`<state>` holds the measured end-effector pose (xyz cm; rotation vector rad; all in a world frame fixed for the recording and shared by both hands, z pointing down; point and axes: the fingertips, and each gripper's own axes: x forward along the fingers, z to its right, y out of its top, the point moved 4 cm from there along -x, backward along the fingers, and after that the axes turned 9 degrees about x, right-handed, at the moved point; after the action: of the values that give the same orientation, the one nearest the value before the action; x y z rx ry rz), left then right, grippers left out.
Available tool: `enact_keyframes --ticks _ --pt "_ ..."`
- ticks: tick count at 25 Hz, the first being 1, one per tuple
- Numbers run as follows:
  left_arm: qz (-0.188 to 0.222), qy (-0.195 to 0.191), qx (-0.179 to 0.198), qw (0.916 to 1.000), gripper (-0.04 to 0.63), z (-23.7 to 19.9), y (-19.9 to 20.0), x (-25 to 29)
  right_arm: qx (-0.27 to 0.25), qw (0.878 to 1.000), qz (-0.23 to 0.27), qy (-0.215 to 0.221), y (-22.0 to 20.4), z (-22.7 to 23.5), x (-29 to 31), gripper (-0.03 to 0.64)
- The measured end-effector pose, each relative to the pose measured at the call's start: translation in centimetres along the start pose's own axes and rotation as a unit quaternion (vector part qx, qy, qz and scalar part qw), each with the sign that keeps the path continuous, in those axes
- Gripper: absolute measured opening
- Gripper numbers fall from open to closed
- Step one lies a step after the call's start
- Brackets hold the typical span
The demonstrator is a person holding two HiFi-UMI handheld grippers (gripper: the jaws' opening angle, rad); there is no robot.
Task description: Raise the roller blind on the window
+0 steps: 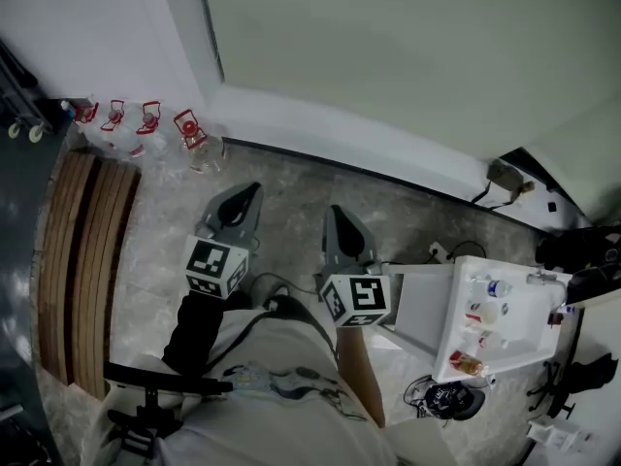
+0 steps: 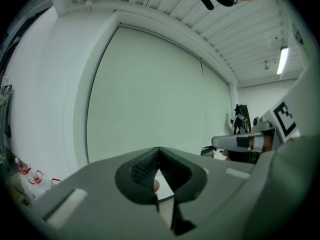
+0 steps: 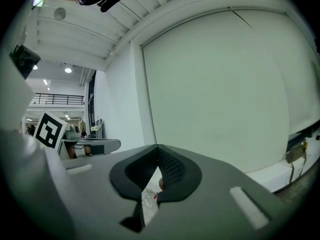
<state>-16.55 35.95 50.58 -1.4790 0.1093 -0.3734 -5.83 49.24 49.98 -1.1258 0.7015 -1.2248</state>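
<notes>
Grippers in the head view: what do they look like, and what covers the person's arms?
Both are grey wedge-shaped tools, the left claw and the right claw, each bearing a white cube of black square markers. Close up, the pads are dark and cross-hatched. The left arm wears a black sleeve; the right forearm is bare. The shirt is pale.

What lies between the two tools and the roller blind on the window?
Only bare speckled floor and the white ledge below the roller blind, as the head view shows.
</notes>
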Motion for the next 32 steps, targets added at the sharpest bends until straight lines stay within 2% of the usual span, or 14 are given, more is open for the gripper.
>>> enact_keyframes --ticks 9,14,19,26,32 --pt "-0.015 0.037 0.001 0.9992 -0.002 -1.4 -0.4 0.2 -0.002 0.999 -0.013 0.033 0.1 -0.2 1.5 0.002" --pt "-0.014 0.038 0.000 0.9992 -0.002 -3.3 -0.4 1.2 -0.005 0.999 -0.017 0.032 0.3 0.1 3.6 0.002" --pt "-0.010 0.030 -0.013 0.9994 -0.002 -8.5 -1.5 4.9 -0.002 1.000 -0.027 0.011 0.1 0.3 9.4 0.002" --pt "0.017 0.015 -0.006 0.9997 -0.002 -9.9 1.2 7.7 -0.012 1.000 -0.005 -0.002 3.5 1.6 11.7 0.002" --pt "0.002 0.008 -0.032 0.9995 -0.002 -17.4 -0.6 11.2 -0.011 1.000 -0.027 -0.011 3.3 0.3 20.1 0.002"
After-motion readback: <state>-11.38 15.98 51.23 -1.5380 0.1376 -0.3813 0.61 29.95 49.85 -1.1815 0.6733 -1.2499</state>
